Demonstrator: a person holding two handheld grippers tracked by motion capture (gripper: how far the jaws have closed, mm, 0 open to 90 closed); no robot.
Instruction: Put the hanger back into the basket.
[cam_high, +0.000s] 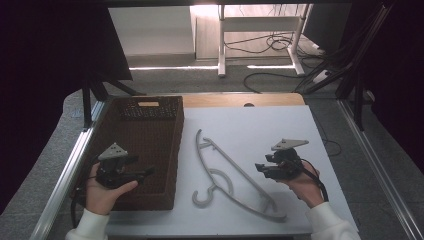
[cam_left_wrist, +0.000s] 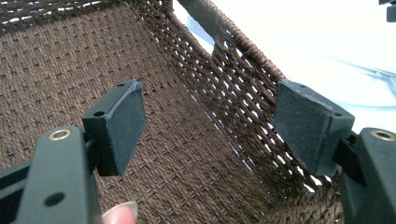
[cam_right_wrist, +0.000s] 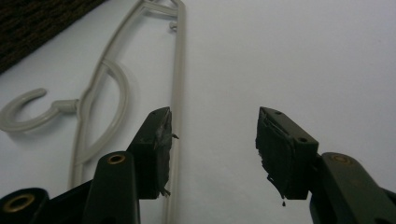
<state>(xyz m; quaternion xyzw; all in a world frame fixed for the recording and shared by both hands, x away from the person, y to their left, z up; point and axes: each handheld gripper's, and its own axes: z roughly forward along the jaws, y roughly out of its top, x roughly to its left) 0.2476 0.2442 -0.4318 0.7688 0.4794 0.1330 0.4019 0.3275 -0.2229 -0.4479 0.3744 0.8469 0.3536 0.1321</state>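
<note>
Pale grey plastic clothes hanger (cam_high: 235, 177) flat on the white table top (cam_high: 270, 130), just right of the dark brown woven rectangular basket (cam_high: 150, 145), apart from it. Long axis slanted in the high view, from about 11 o'clock near the basket's far half down to about 5 o'clock near the table's near edge. Hook (cam_high: 202, 196) curled at the near-left side, pointing toward roughly 7 o'clock, opening toward the basket's near corner. Straight bar on the right side of the hanger, facing 2 o'clock.

Right gripper (cam_high: 263, 170), black with a grey three-cornered plate, held in a hand at about 4 o'clock on the table, aimed toward 9 o'clock at the hanger's bar; jaws parted, nothing between the pads. In the right gripper view, the hanger (cam_right_wrist: 177, 70) running up from 6 to 12 o'clock past the left-hand pad (cam_right_wrist: 161, 140), hook at 9 o'clock; whether pad and bar touch, impossible to tell.

Left gripper (cam_high: 145, 172), black with the same grey plate, held over the basket's near half, aimed toward 3 o'clock; jaws spread wide, empty. In the left gripper view, basket wall (cam_left_wrist: 233, 93) between the pads (cam_left_wrist: 126, 121), woven floor beyond, no contact seen
</note>
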